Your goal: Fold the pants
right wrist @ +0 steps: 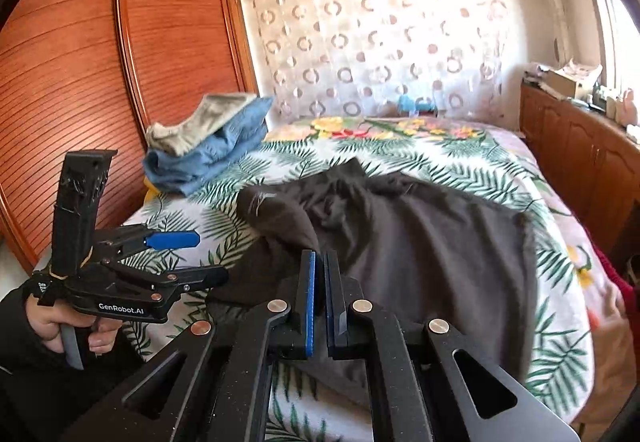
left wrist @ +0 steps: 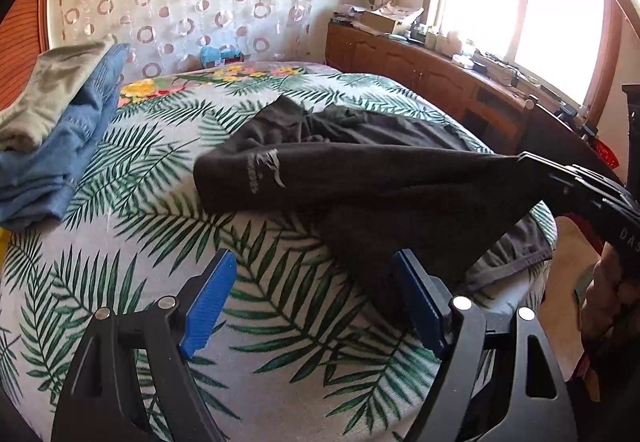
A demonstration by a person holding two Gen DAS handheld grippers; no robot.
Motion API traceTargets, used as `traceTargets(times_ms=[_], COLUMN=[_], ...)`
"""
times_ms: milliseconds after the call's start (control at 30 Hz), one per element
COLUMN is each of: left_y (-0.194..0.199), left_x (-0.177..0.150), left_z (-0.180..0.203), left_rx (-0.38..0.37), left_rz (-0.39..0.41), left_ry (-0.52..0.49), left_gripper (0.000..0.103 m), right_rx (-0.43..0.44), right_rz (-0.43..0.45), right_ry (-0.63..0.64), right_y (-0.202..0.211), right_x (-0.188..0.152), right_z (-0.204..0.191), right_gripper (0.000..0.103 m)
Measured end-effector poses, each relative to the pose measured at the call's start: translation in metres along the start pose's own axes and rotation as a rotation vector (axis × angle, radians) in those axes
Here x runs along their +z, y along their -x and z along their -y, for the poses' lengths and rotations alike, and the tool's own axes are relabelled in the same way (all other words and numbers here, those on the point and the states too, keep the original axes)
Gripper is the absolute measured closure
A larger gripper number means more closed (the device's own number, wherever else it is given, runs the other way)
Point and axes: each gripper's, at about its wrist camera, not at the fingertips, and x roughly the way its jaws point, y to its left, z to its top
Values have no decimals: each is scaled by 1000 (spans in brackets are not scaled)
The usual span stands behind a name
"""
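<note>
A: Jaws first. How are they standing on each side?

B: The right gripper [right wrist: 319,284] is clenching a fold of the pants [right wrist: 420,242]; its blue pads [right wrist: 310,306] are pressing nearly together with dark cloth running between them. In the left view the right gripper [left wrist: 532,162] is pinching a pulled-up edge of the pants [left wrist: 360,178], and the cloth is stretching taut from there.

A: And the left one?

B: The left gripper [left wrist: 316,302] is standing wide apart, gripping nothing. Its right pad [left wrist: 418,302] is sitting just beside the hanging cloth; whether it is touching, I cannot tell. In the right view the left gripper [right wrist: 192,254] is hovering near the bed's corner, just beside the pants.

A: Where are the pants lying?

B: They are spreading rumpled across the middle of the bed [left wrist: 160,210], on a leaf-print cover, with one part lifting toward the right gripper. A pale logo [left wrist: 264,170] is showing on the raised part.

A: Anything farther out?

B: A pile of clothes [left wrist: 60,146], blue with a grey-green piece on top, is resting near the bed's left edge, well apart from the pants. A wooden wardrobe [right wrist: 100,82] is standing behind it, and a low cabinet [left wrist: 420,66] is running under the window [left wrist: 520,2].
</note>
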Motion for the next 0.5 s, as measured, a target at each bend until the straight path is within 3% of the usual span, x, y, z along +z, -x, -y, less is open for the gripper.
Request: traceTargets(times_ms=[500], left_y=[-6], left_x=[25], left_z=[36], left_rx=[-42], left_rz=[20], left_ry=[-79], left_gripper=[22], right_rx=[-114], right_rz=[44], right_ry=[-61], right_y=[58], right_x=[-19], right_z=[26], right_gripper=[99])
